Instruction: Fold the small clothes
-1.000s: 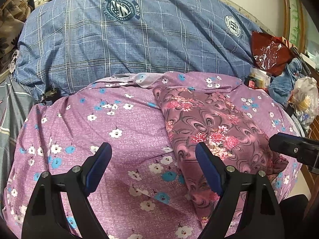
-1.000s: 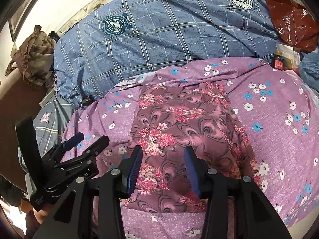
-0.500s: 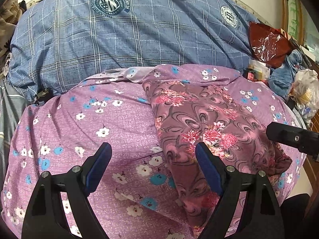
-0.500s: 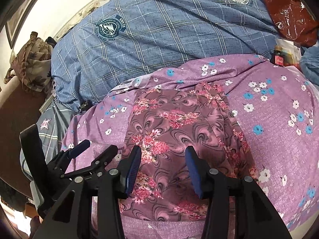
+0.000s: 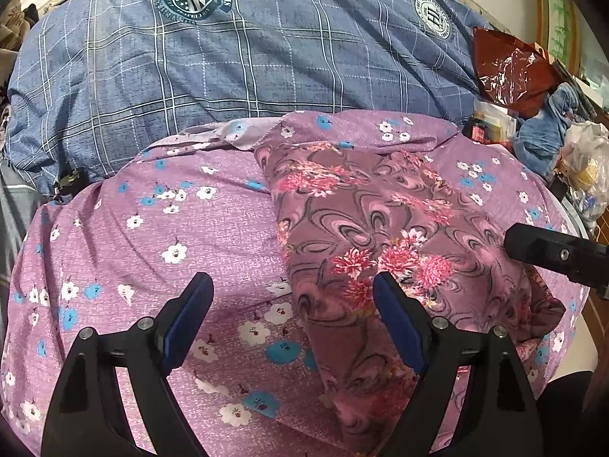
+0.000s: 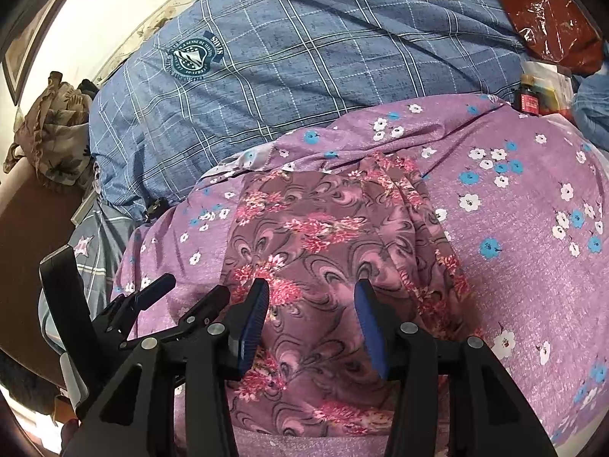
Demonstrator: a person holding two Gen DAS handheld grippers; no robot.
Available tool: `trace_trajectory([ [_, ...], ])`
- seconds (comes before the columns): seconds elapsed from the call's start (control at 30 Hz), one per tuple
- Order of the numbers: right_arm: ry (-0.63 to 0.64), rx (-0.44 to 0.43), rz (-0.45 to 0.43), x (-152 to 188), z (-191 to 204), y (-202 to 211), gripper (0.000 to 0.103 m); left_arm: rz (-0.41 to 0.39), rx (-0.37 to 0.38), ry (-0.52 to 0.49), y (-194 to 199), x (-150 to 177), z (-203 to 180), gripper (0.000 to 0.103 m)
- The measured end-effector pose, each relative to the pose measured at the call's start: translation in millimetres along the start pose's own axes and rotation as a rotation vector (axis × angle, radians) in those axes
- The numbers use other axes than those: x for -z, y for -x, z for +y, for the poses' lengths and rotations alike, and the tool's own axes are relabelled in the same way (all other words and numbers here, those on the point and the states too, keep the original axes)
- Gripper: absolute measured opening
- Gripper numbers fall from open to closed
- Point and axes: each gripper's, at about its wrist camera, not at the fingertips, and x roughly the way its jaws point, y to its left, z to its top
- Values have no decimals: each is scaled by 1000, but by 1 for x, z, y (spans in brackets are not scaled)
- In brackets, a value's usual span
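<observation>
A mauve garment with pink flowers and swirls [image 5: 384, 236] lies folded in a long strip on a purple flowered sheet [image 5: 160, 236]. It also shows in the right wrist view [image 6: 323, 236]. My left gripper [image 5: 291, 297] is open and empty, above the sheet at the garment's left edge. My right gripper [image 6: 310, 304] is open and empty, above the near half of the garment. The right gripper's body [image 5: 555, 253] shows at the right of the left wrist view. The left gripper [image 6: 152, 304] shows at lower left of the right wrist view.
A blue checked quilt [image 5: 243, 57] lies bunched behind the sheet. A red plastic bag [image 5: 510, 68], blue cloth [image 5: 540, 141] and small boxes crowd the back right. A brown flowered cloth [image 6: 57, 133] sits at far left.
Both grippers have moved forward and lower over the bed, so the garment looks nearer and larger. Their jaws stay open. The garment has not moved.
</observation>
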Motion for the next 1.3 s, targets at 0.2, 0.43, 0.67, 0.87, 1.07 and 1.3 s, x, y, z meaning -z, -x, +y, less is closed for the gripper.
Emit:
trace_trajectory([
  [0.2, -23, 4, 0, -2, -11, -4, 51, 16, -3, -11, -8, 0, -5, 86],
  [0.43, -19, -1, -5, -5, -16, -9, 51, 28, -11, -25, -15, -1, -7, 86],
  [0.67, -40, 38, -26, -9, -34, -17, 51, 39, -6, 35, -22, -6, 8, 86],
  [0.87, -110, 21, -50, -12, -67, -16, 51, 38, -33, 94, -27, -10, 27, 86],
  [1.07, -173, 17, -75, -17, -100, -11, 59, 40, -35, 110, -31, -9, 31, 86],
  [1.3, -196, 0, -54, -17, -110, -13, 59, 31, -63, 69, -32, -9, 23, 86],
])
